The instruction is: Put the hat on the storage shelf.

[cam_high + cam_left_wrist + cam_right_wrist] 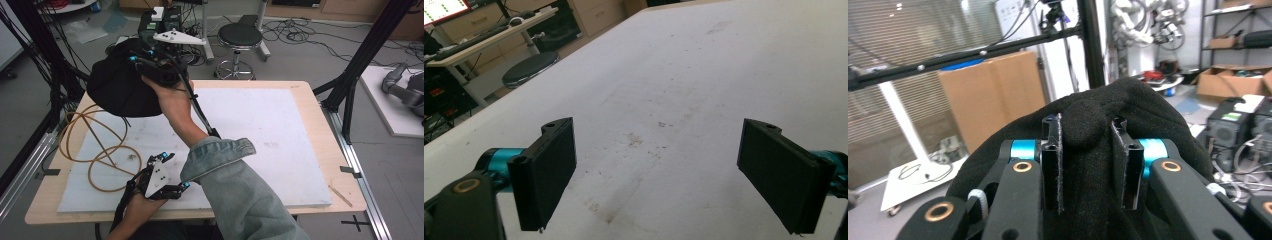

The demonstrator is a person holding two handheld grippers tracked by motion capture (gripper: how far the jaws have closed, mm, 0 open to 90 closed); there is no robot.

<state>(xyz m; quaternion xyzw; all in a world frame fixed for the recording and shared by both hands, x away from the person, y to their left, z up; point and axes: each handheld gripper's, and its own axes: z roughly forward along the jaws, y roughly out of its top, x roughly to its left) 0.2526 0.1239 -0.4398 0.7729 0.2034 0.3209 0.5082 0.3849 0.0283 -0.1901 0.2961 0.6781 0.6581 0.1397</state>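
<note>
R gripper (1084, 165) clamped on fold of black cloth (120, 85), hanging over far-left corner of table (320, 150) w/ bulk drooping left of jaws; L gripper (659, 175) wide open, empty, near edge, well apart, 2nd in reach.

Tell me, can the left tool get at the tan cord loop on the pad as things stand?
Probably yes. The left tool rests open near the pad's front edge, and the tan cord loop lies just beside it with bare pad between them. The right tool holds the black cloth up farther back, over the loop's far end.
</note>
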